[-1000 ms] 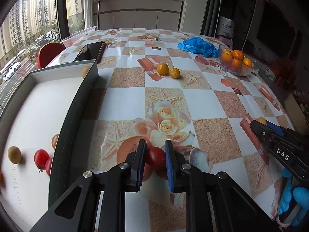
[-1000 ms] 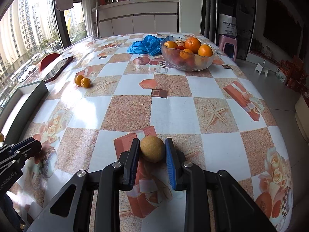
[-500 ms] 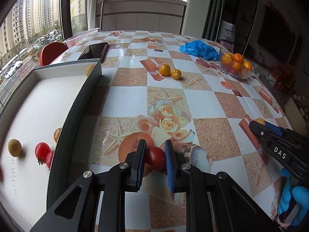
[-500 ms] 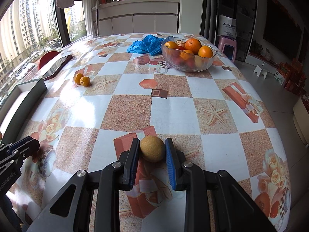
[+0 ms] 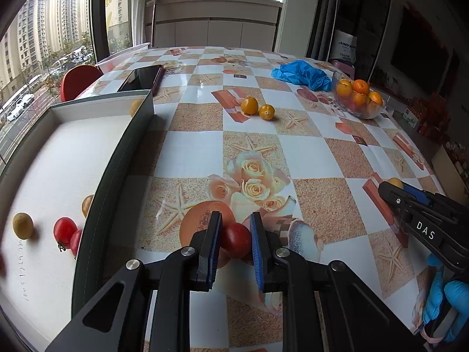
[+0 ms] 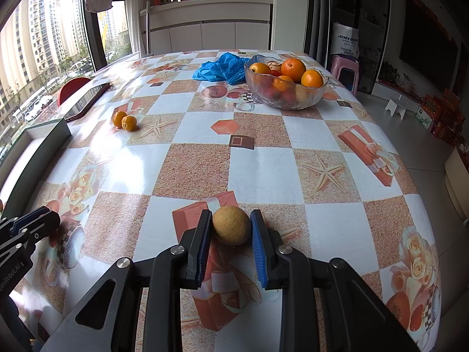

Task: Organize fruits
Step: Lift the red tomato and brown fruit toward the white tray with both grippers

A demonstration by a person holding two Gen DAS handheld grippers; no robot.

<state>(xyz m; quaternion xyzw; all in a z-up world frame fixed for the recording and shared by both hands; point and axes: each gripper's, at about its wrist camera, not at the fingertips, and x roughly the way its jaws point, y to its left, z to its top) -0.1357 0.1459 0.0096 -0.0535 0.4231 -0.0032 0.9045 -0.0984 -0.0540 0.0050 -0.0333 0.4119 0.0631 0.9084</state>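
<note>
On the far left of the left wrist view a shallow white tray point(image 5: 133, 135) with dark walls holds a tan-brown round fruit point(image 5: 23, 225), 2 red cherry tomatoes point(image 5: 65, 231) touching each other, and a brownish fruit point(image 5: 87, 204) half hidden by the tray wall. A dark phone point(image 5: 143, 79) lies on the tablecloth just beyond the tray's far corner. At the bottom centre the left gripper point(image 5: 234, 239) is clamped on a red cherry tomato point(image 5: 235, 239), both pads pressing its sides, low over the patterned tablecloth point(image 5: 193, 155). Farther back, 2 small orange fruits point(image 5: 257, 108) sit touching each other, then a crumpled blue glove point(image 5: 302, 74), then a glass bowl point(image 5: 359, 111) of oranges near the right edge.

In the right wrist view the right gripper point(image 6: 231, 228) pinches a rough tan round fruit point(image 6: 231, 225) between its blue-edged pads, also low over the tablecloth. A blue-gloved hand point(image 5: 445, 308) holds that gripper at the right edge of the left view.
</note>
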